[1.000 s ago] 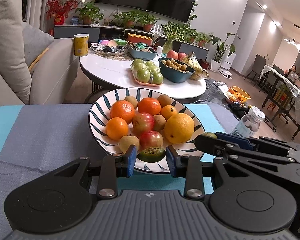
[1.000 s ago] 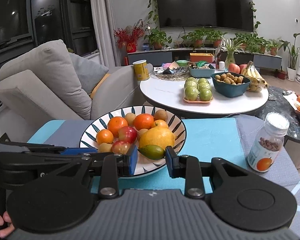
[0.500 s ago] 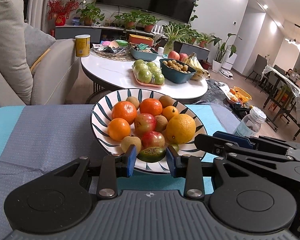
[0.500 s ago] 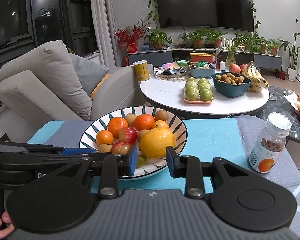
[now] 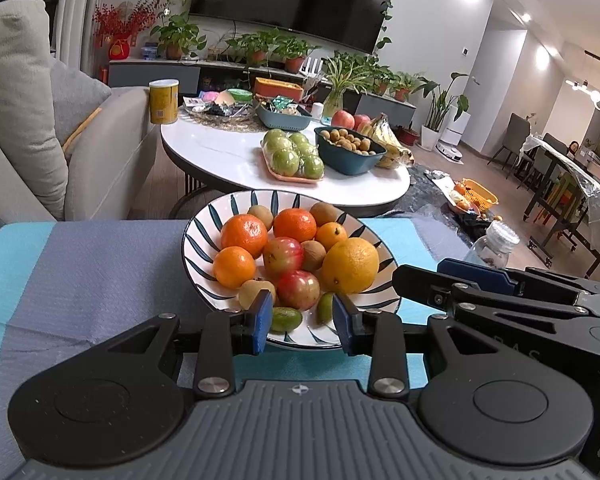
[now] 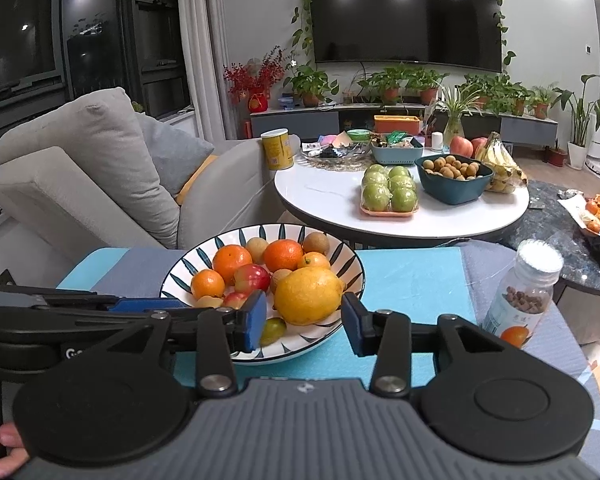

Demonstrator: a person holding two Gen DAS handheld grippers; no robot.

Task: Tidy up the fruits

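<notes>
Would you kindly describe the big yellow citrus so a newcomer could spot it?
Find the striped bowl on the blue cloth. Along its right side lies the big yellow citrus: the largest fruit there, and yellow where its round neighbours are orange or red.

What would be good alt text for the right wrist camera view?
The right hand-held gripper hovers with open jaws on either side of a large yellow lemon in a striped bowl of oranges and apples. A clear bottle stands to the right; the left hand-held gripper reaches in from the left.
</notes>
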